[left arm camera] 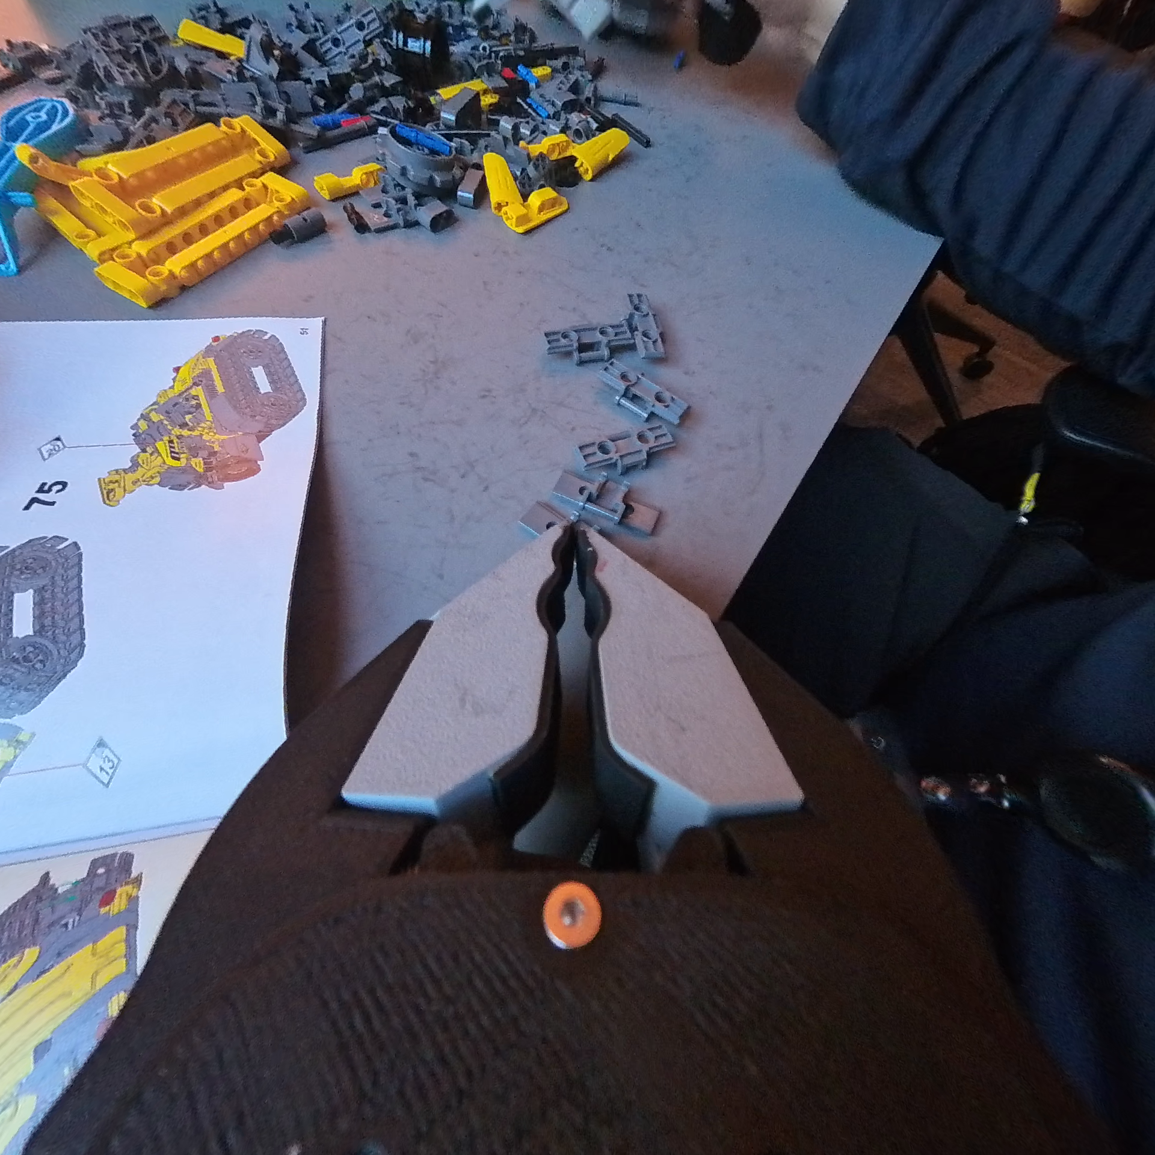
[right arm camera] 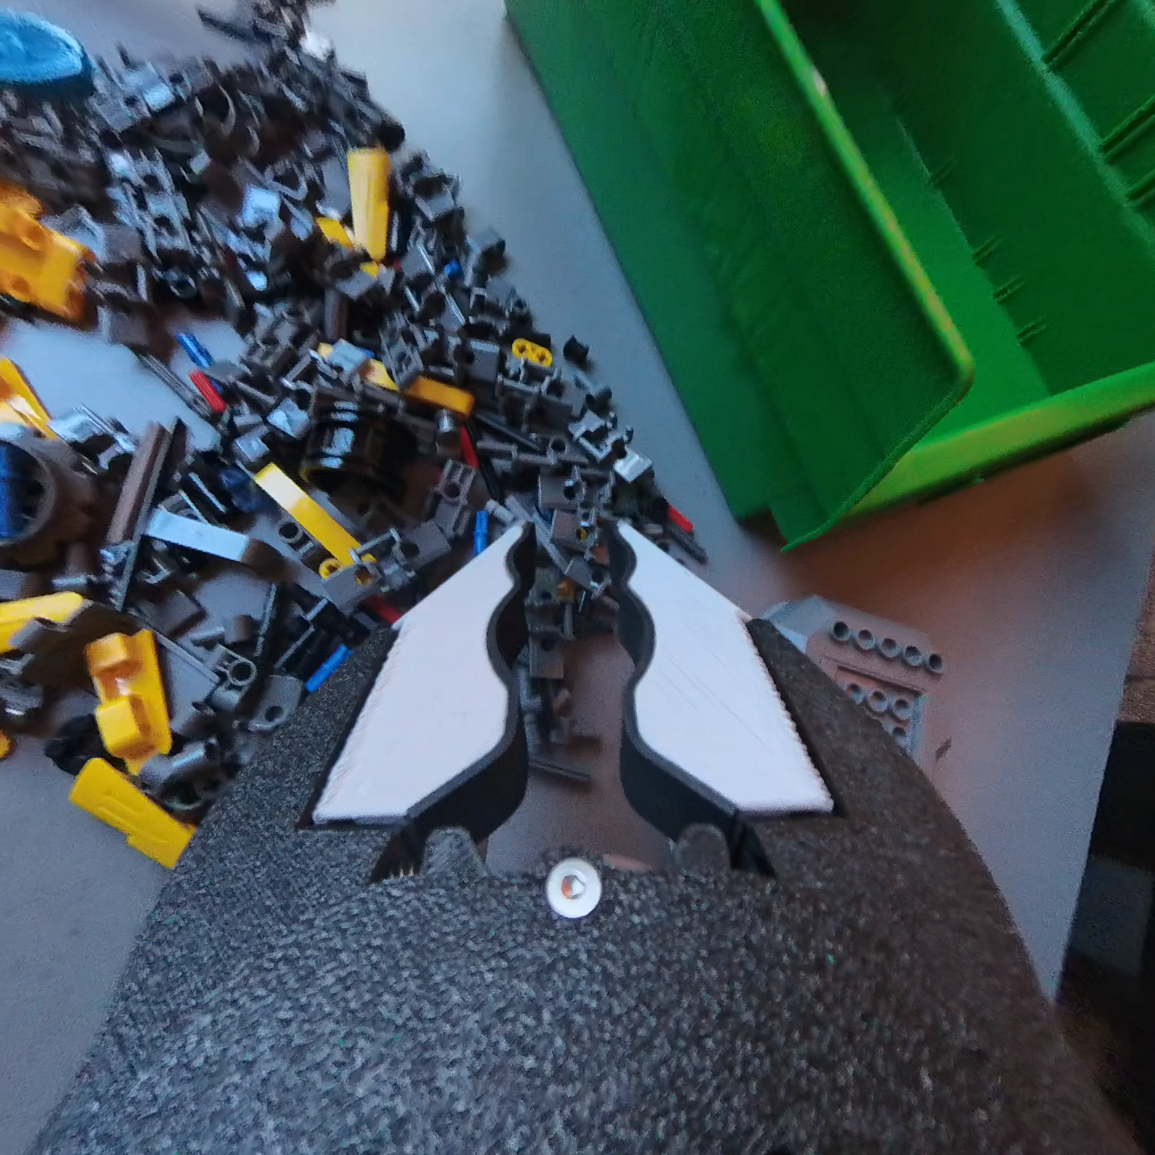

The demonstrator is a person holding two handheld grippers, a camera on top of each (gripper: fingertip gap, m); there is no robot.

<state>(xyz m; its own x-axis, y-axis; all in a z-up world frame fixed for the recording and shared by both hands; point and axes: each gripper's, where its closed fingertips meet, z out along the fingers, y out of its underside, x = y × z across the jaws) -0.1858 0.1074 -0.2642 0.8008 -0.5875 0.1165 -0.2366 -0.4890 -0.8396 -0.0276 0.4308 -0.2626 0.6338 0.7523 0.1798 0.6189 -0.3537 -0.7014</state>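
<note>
In the left wrist view my left gripper (left arm camera: 574,531) is shut, with its fingertips together and nothing visible between them. The tips sit at the near edge of the closest light grey track link (left arm camera: 542,517). This link is the near end of a row of like links (left arm camera: 625,447) running away towards the table's right edge. In the right wrist view my right gripper (right arm camera: 570,531) is open over the right fringe of a big pile of dark grey, black and yellow building pieces (right arm camera: 312,437). Small dark grey pieces (right arm camera: 565,528) lie between the fingers. The view is blurred, and I see no pad pressing on them.
An open instruction booklet (left arm camera: 156,594) lies left of my left gripper. Yellow beams (left arm camera: 175,200) and the parts pile (left arm camera: 406,94) are farther off. The table edge (left arm camera: 837,437) runs on the right, with dark chairs beyond. Green bins (right arm camera: 875,250) stand right of the pile, and grey studded plates (right arm camera: 875,662) lie by my right gripper. One gripper's finger ends stand about 35 centimeters off the other's.
</note>
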